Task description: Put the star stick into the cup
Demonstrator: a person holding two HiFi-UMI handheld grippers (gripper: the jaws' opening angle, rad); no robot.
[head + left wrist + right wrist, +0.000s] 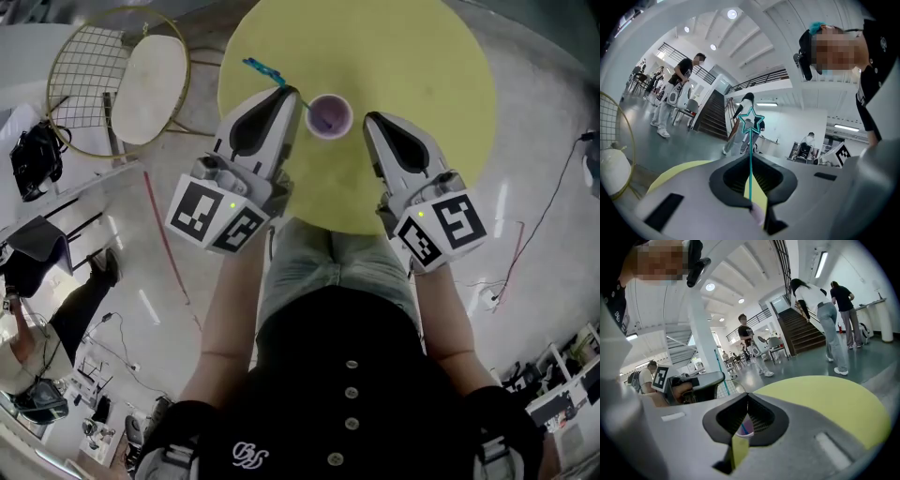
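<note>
Here, left tongs (290, 93) pinch one star stick (262, 69) by one cup (329, 117); right tongs (747, 397) clenched empty.

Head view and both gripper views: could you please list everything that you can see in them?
Table: one, yellow, round, beneath both grippers.
Cup: one, lilac, on the table between the gripper tips.
Star stick: one, teal, slanting from the left gripper toward the cup.
Wire chair: one, gold frame with white seat, floor at upper left.
Bystanders: several, dark and light clothes, background of both gripper views.
Left gripper: one, grey-white, shut on the star stick.
Right gripper: one, grey-white, shut, right of the cup.
</note>
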